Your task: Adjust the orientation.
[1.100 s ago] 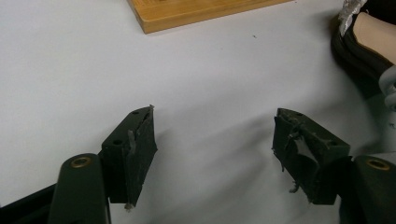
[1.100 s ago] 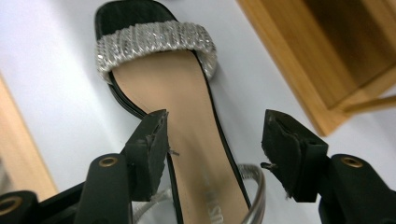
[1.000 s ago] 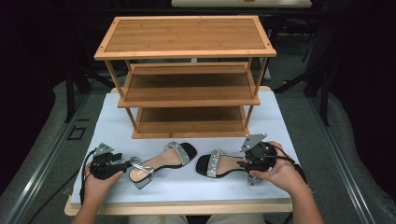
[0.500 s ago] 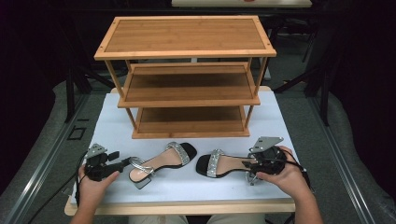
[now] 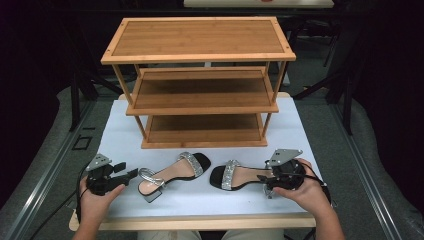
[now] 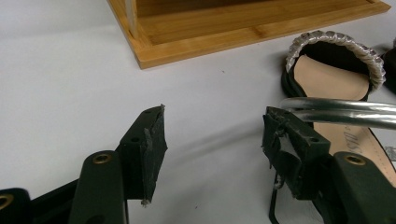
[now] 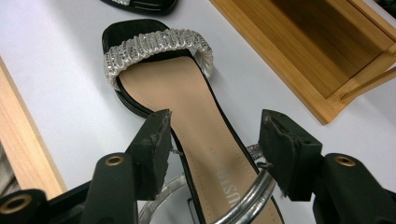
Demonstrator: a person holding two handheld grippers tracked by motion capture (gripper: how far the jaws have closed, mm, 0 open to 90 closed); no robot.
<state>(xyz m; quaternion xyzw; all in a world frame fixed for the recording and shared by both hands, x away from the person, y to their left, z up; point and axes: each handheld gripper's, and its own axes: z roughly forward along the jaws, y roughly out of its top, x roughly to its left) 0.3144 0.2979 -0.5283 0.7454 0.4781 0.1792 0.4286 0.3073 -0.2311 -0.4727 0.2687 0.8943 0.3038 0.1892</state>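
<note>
Overhead, two black sandals with silver rhinestone toe straps are lying heel-outward before the three-tier bamboo shoe rack (image 5: 200, 85), the left sandal (image 5: 172, 173) just right of the left gripper (image 5: 131, 173) and the right sandal (image 5: 240, 176) running lengthwise into the right gripper (image 5: 265, 181). Left gripper view: jaws, just closing, are standing apart around bare white tabletop (image 6: 70, 93), the silver ankle strap (image 6: 341, 112) crossing the right-hand jaw, unpinched. Right gripper view: half-open jaws are straddling the tan insole (image 7: 205, 135) without pressing; toe pointing away.
</note>
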